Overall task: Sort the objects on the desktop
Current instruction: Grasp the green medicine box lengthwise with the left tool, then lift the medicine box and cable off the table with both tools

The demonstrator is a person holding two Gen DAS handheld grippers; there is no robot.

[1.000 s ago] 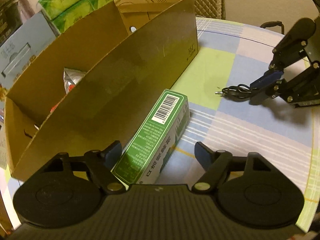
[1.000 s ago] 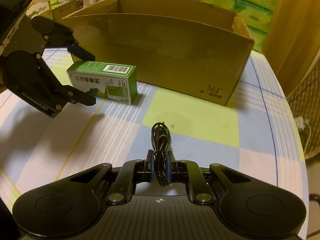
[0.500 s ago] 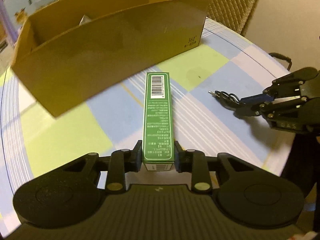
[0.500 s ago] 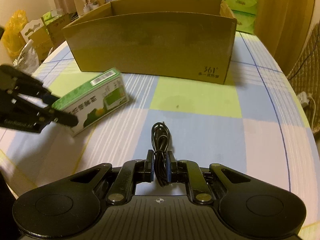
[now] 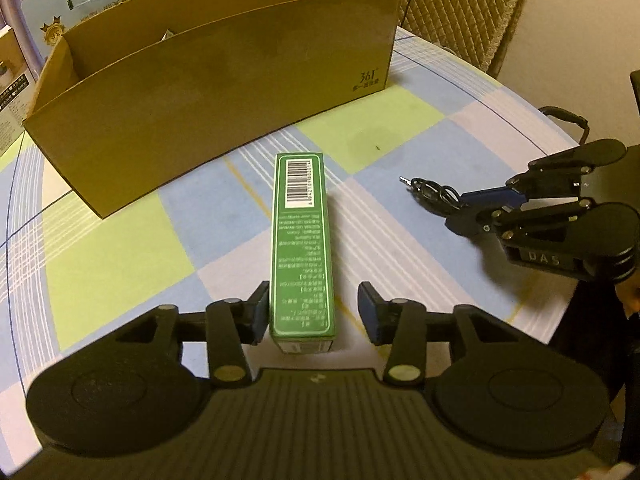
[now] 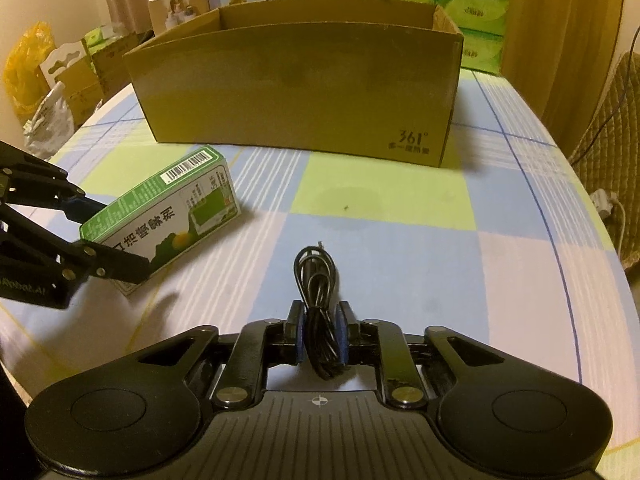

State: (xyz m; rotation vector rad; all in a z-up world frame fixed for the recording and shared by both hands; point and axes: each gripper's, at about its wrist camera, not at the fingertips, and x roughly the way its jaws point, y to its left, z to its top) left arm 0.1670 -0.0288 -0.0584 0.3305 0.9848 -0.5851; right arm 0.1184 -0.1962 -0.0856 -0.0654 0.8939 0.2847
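A long green carton (image 5: 302, 240) with a barcode lies flat on the checked tablecloth (image 5: 380, 140). My left gripper (image 5: 314, 312) straddles its near end, open: the left pad is against the side and the right pad stands clear of it. The right wrist view shows the same carton (image 6: 168, 208) resting on the table between the left gripper's (image 6: 112, 240) fingers. My right gripper (image 6: 320, 320) is shut on a coiled black cable (image 6: 316, 276), held low over the table. From the left wrist view, the right gripper (image 5: 460, 210) and cable (image 5: 432, 194) sit right of the carton.
A large open cardboard box (image 5: 224, 92) stands behind the carton, its front wall (image 6: 300, 92) facing both grippers. Green tissue packs (image 6: 460, 0), small boxes and a yellow bag (image 6: 28, 64) crowd the space beyond the table. A woven chair back (image 5: 460, 8) stands at the far right edge.
My left gripper closed on the green carton, drew it away from the cardboard box, and has now opened, leaving it on the table. The right gripper stays shut on the cable and has pulled back.
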